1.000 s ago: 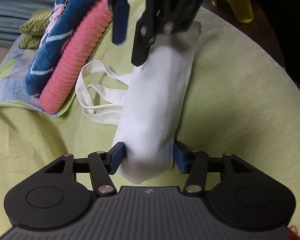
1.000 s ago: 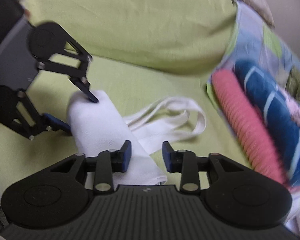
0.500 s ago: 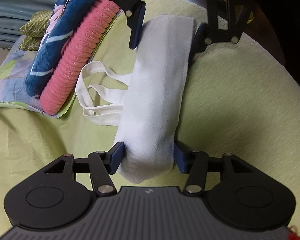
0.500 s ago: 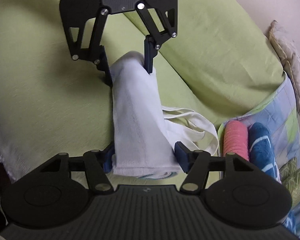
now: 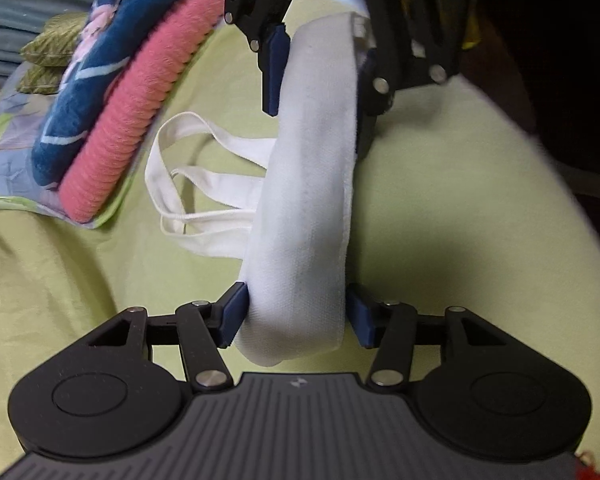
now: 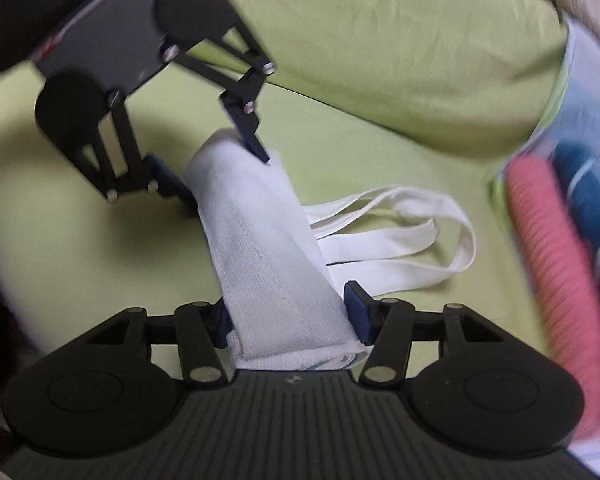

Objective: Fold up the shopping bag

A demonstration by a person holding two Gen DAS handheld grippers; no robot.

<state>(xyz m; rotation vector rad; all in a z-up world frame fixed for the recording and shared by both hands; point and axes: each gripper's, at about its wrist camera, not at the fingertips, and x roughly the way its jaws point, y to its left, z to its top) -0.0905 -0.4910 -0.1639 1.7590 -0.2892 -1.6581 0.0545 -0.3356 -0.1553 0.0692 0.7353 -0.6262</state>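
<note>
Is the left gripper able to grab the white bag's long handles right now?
Probably not yet. The left gripper is shut on one end of the folded white cloth shopping bag, and the white strap handles lie off to its side on the green cover; it must let go first.

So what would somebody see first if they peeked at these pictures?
Probably the long white folded shopping bag in the middle, stretched between the left gripper at one end and the right gripper at the other, on a green cover. Its handles flop out sideways toward a pink ribbed roll beside a blue blanket.
</note>
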